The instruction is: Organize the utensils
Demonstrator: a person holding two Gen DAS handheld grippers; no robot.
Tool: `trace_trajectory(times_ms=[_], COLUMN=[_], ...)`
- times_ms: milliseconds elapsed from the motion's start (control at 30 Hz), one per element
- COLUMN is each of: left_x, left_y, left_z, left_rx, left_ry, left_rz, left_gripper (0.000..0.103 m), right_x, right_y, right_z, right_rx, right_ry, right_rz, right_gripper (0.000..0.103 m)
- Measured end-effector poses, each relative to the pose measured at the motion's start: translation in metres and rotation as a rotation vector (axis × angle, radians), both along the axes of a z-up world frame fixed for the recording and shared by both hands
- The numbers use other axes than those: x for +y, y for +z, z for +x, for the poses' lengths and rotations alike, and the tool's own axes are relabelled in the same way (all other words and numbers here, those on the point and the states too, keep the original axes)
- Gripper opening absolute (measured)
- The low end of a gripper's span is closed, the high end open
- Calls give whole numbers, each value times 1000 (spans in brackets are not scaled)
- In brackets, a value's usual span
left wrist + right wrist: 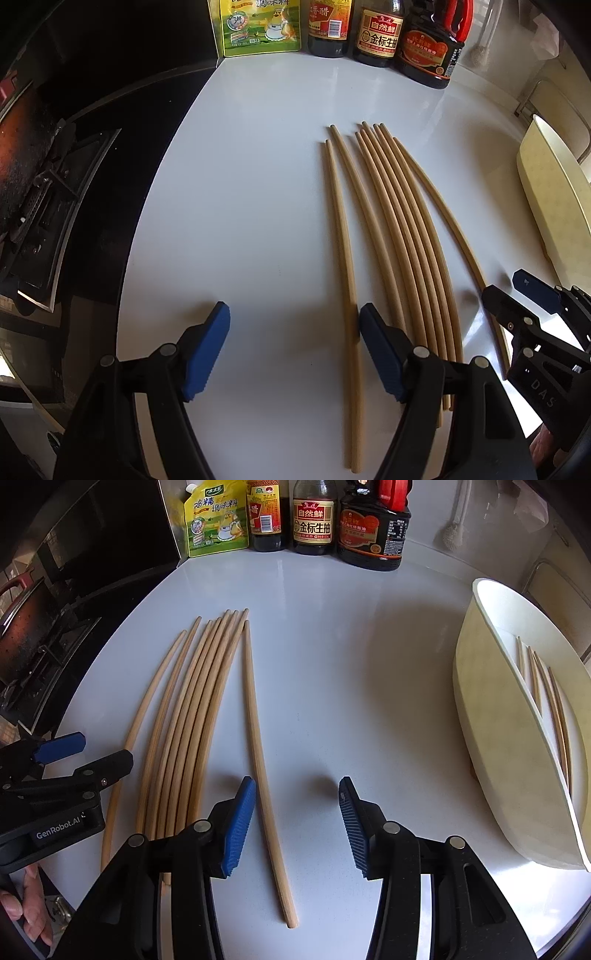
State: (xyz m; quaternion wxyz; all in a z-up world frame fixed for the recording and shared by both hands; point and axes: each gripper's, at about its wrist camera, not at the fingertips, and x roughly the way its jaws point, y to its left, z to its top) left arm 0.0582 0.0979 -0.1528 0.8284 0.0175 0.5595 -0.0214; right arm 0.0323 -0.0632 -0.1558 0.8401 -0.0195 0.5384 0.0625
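The right gripper is spread wide and empty, low over the near edge of the counter; one chopstick lies just beside its left finger. The left gripper is also spread and holds nothing. Most chopsticks are not yet sorted. A few chopsticks already lie in the holder at the right edge, so the task seems only started.

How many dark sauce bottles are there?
3. All stand in a row at the back of the counter: the left bottle beside the yellow pouch, the middle bottle, and the red-capped jug on the right. None looks hidden.
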Motion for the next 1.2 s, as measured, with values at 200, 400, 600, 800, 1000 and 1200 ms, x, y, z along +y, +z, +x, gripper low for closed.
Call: trace_trajectory(times_ms=[200, 400, 600, 800, 1000, 1200], left_x=[-2, -6, -7, -1, 3, -3], left_y=[2, 5, 6, 7, 21, 49], left_z=[3, 5, 6, 2, -4, -11], left_rx=[-19, -24, 1, 38, 36, 8], left_ry=[-3, -20, -28, -29, -43, -76], left_rz=[-2, -19, -64, -98, -112, -128], left_gripper=[56, 24, 7, 7, 7, 7], right_x=[8, 17, 24, 5, -2, -9], right_y=[-2, -3, 0, 6, 27, 57], right_z=[8, 14, 20, 22, 9, -2], right_rx=[-10, -15, -3, 44, 25, -9], right_ry=[28, 70, 100, 20, -4, 2], right_rz=[-27, -19, -26, 105, 145, 184], right_gripper=[45, 44, 6, 6, 6, 6])
